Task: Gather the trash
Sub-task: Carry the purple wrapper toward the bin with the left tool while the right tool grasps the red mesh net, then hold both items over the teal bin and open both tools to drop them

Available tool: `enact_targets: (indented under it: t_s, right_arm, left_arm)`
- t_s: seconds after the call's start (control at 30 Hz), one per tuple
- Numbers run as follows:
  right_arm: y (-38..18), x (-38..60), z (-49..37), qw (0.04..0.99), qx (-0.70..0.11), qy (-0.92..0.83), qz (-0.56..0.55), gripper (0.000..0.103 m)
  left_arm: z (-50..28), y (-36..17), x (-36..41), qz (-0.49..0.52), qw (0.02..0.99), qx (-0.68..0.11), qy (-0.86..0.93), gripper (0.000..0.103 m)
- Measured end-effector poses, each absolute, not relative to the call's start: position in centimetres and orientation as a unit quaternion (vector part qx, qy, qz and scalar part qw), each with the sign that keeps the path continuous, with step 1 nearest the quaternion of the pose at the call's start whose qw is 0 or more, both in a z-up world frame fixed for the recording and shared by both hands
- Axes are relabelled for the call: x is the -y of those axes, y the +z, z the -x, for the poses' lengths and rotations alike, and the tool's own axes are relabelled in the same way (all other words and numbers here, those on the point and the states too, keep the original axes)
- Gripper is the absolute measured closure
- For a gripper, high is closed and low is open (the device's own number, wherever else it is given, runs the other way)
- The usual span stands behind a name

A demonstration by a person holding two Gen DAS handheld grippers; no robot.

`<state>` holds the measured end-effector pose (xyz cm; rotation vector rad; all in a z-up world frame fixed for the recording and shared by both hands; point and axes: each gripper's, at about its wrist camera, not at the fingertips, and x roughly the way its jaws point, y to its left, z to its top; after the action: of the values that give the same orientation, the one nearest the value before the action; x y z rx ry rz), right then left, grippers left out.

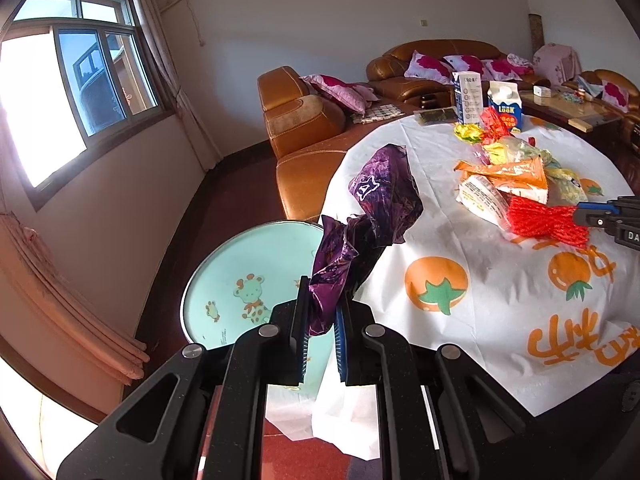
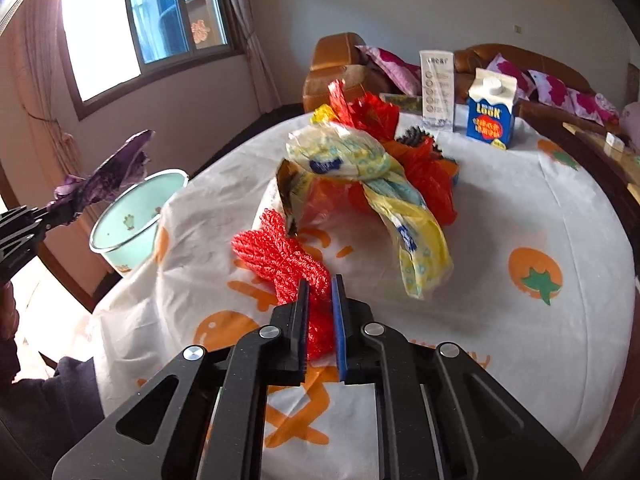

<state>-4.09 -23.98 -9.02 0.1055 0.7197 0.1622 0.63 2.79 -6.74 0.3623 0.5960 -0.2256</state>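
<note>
My left gripper [image 1: 322, 292] is shut on a crumpled purple wrapper [image 1: 380, 200], held over the table's left edge above a mint-green basin [image 1: 240, 276]. From the right wrist view the wrapper [image 2: 108, 172] hangs just left of the basin [image 2: 132, 220]. My right gripper [image 2: 321, 284] is shut on a red mesh net [image 2: 280, 256] that lies on the white tablecloth [image 2: 520, 208]. The left wrist view shows the same net [image 1: 544, 220] at the right gripper's tips [image 1: 580, 214]. Behind the net lies a pile of wrappers [image 2: 360, 168], yellow, orange and red.
A blue milk carton [image 2: 491, 114] and a tall white box [image 2: 438, 90] stand at the table's far side. Brown leather sofas [image 1: 304, 128] with pink cushions lie beyond. A window [image 1: 80, 80] and curtains fill the left wall. A person's dark sleeve [image 2: 48, 392] is at lower left.
</note>
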Motion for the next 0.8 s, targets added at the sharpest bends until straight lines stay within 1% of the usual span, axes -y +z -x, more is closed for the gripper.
enact_targets:
  t_s: [0.33,0.8]
  right_arm:
    - [-5.1,22.2,5.5,0.948,-0.295,0.115,-0.035,0.093]
    - [-2.5,18.8,1.8,0.95,-0.274,0.153,0.001,0.093]
  left_arm:
    - [-1.3,-5.2,-4.5,-0.164,0.943,-0.277,-0.085,0.093]
    - [-3.7,-5.5,-7.7,-0.158,0.942,-0.293,-0.044,0.092]
